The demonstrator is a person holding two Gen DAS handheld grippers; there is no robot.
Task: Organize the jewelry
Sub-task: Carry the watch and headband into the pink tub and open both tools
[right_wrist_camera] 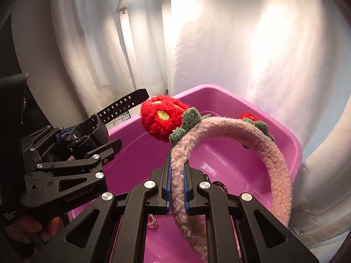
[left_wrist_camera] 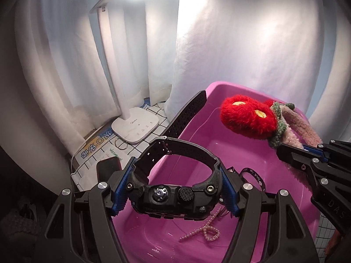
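My left gripper [left_wrist_camera: 174, 194] is shut on a black digital watch [left_wrist_camera: 171, 197] and holds it above the near left part of a pink plastic tub [left_wrist_camera: 197, 118]. The watch strap [left_wrist_camera: 186, 116] sticks up and away. My right gripper [right_wrist_camera: 177, 175] is shut on a fuzzy pink headband [right_wrist_camera: 278, 175] with red plush flowers [right_wrist_camera: 162, 118] and holds it over the tub [right_wrist_camera: 291, 144]. A pearl bracelet [left_wrist_camera: 208, 232] and a dark ribbon band [left_wrist_camera: 254, 175] lie in the tub. The left gripper also shows in the right wrist view [right_wrist_camera: 92, 135], left of the headband.
A white desk lamp [left_wrist_camera: 135, 127] stands at the back left on a checked cloth, with a thin ring [left_wrist_camera: 120, 144] by its base and a dark phone [left_wrist_camera: 108, 166] nearer. White curtains hang behind the tub.
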